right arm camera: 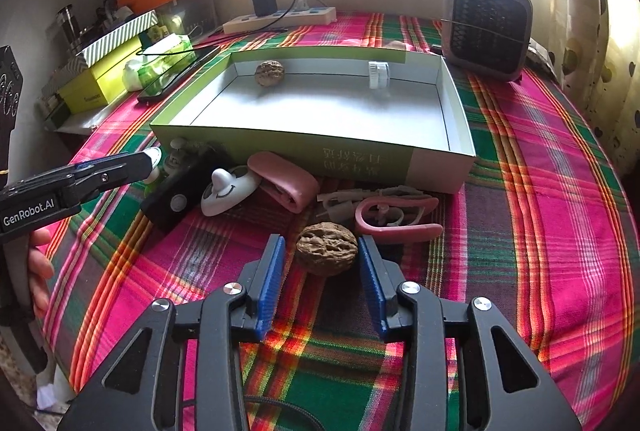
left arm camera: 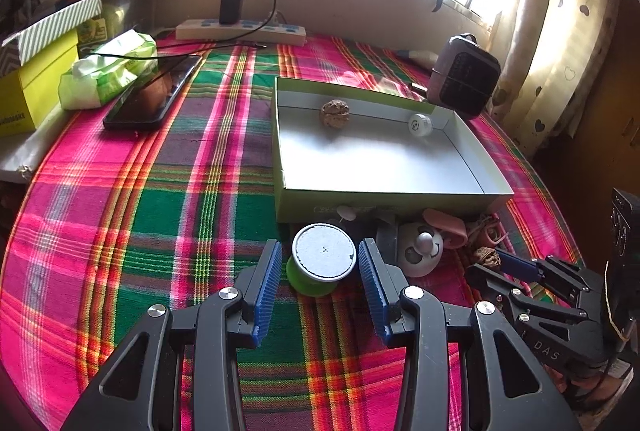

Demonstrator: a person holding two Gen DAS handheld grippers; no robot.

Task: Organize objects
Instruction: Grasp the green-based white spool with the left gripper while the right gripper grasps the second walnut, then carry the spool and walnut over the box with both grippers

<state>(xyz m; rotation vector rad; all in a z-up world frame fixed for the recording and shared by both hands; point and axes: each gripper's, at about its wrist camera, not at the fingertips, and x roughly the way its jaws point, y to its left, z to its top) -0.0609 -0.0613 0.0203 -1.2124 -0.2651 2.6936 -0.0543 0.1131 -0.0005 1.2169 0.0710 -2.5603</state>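
A shallow green box (left arm camera: 384, 199) (right arm camera: 280, 147) with a white inside stands on the plaid cloth. It holds a walnut (left arm camera: 335, 113) (right arm camera: 270, 72) and a small white roll (left arm camera: 420, 124) (right arm camera: 378, 74). My left gripper (left arm camera: 320, 259) is open with a green spool with a white top (left arm camera: 323, 257) between its fingers, not clamped. My right gripper (right arm camera: 321, 253) is open around a second walnut (right arm camera: 327, 249) (left arm camera: 487, 257) on the cloth, gaps on both sides. The right gripper also shows in the left wrist view (left arm camera: 516, 265).
Loose items lie in front of the box: a white smiley toy (right arm camera: 228, 191) (left arm camera: 420, 253), a pink pouch (right arm camera: 284, 181), a pink hook piece (right arm camera: 396, 223), a black device (right arm camera: 176, 199). A small fan (right arm camera: 488, 23), power strip (left arm camera: 240, 29), phone (left arm camera: 154, 93), tissue pack (left arm camera: 108, 71) stand further back.
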